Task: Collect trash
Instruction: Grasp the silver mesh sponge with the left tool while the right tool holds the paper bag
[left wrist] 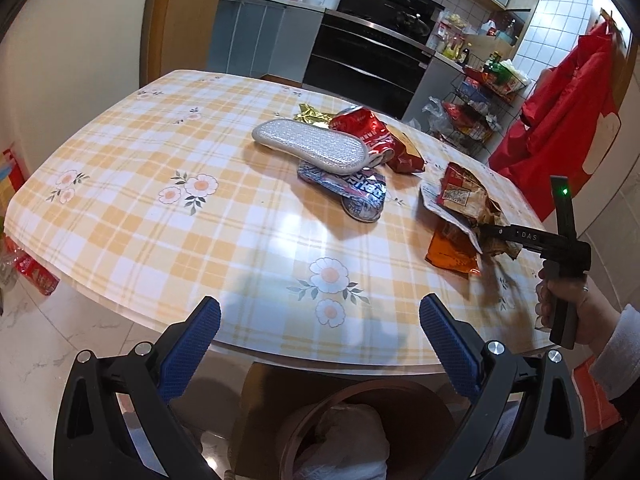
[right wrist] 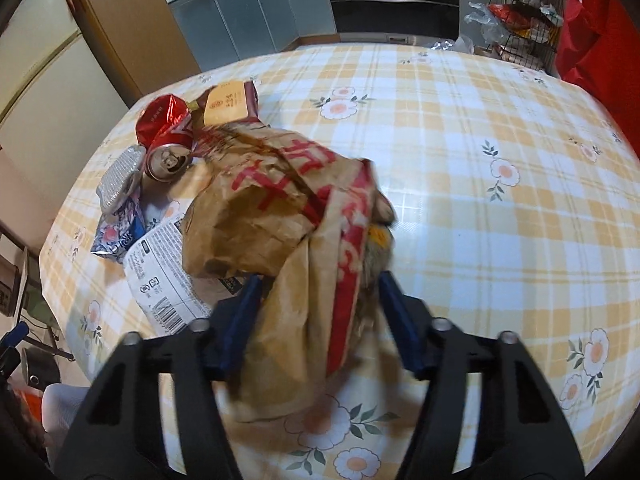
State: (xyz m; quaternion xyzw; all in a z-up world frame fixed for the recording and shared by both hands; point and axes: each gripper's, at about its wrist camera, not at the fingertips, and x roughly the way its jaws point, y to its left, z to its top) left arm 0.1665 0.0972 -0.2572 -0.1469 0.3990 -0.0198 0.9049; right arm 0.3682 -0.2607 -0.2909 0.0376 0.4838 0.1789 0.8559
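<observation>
My left black-framed gripper: blue textured rubber pads, silver round bolts. My right black gripper: matching blue pads, silver bolts, white "DAS" lettering, green indicator light. Grey knit sleeve; a ring on one finger.

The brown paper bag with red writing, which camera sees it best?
The right wrist view: the brown paper bag fills the middle, between the right gripper fingers. The left wrist view shows it small and crumpled near the table's right edge.
</observation>
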